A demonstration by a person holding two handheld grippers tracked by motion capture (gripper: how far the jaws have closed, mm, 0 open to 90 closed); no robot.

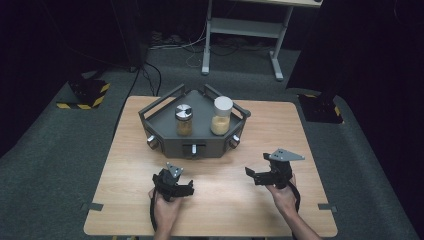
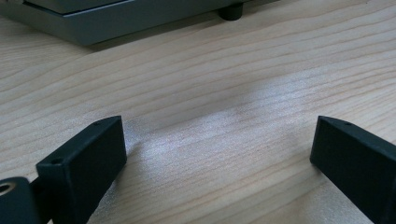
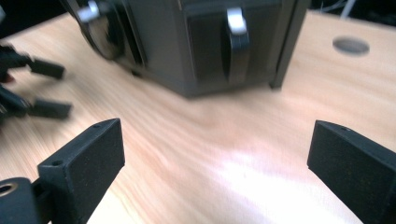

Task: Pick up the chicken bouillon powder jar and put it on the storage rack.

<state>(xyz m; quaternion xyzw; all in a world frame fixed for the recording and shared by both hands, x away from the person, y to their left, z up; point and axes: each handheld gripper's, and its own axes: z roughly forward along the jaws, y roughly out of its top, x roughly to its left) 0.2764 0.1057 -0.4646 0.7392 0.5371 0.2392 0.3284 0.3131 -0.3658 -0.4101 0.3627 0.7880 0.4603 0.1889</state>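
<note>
On the wooden table (image 1: 125,200), a grey six-sided tray (image 1: 165,116) sits at 12 o'clock from both hands. Inside it: white-capped jar (image 1: 221,116), then steel-capped jar (image 1: 184,119) at its 9 o'clock. Left gripper (image 1: 189,189) rests near the table's 6 o'clock, jaws spread, nothing between; right gripper (image 1: 251,174) at 3 o'clock of it, likewise spread and bare

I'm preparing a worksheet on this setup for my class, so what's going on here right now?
A person at a wooden table holds a two-jaw gripper in each hand. The left gripper and the right gripper both hang open over bare wood, gripping nothing. Ahead of them sits a dark grey angular tray with knobs on its front, carrying a metal-lidded jar and a taller white-lidded jar, both untouched. The right gripper view faces the tray's front handle.
</note>
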